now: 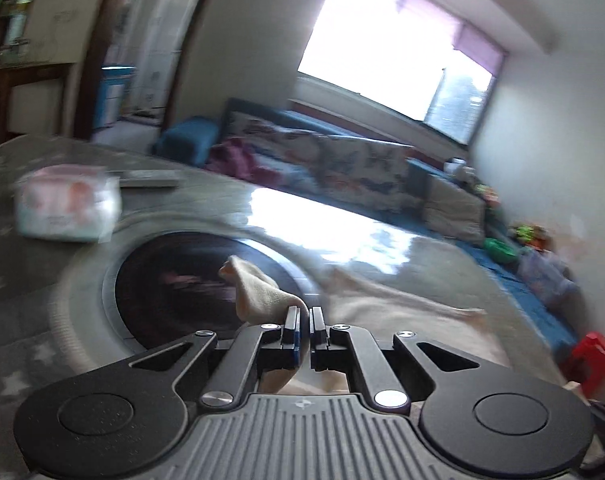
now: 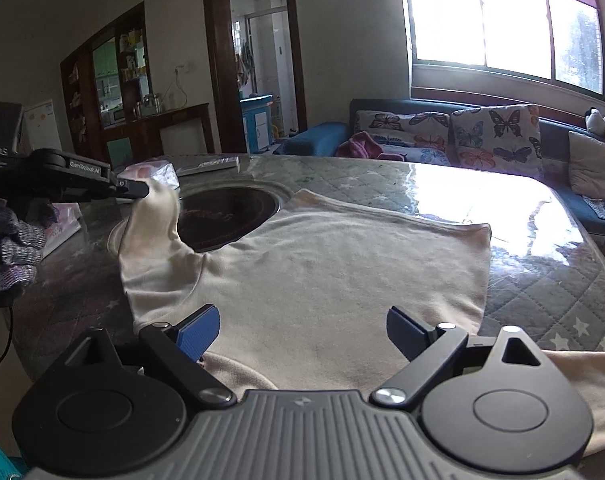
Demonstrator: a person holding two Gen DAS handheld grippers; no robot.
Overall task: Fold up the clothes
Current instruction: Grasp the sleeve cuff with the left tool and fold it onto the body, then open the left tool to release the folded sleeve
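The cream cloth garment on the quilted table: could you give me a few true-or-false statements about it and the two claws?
1. The left claw is clamped on a corner of the cream cloth garment. True.
2. The right claw is pinching the garment. False: it stands open above it, holding nothing.
3. Part of the garment lies over the dark round inset in the grey quilted table. True.
4. The garment lies neatly folded in a small square. False: it is mostly spread flat, one corner lifted.

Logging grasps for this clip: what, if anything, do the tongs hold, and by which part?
The left tongs are shut on the cream garment, pinching the raised end of its sleeve. The right tongs stand open over the garment, holding nothing.
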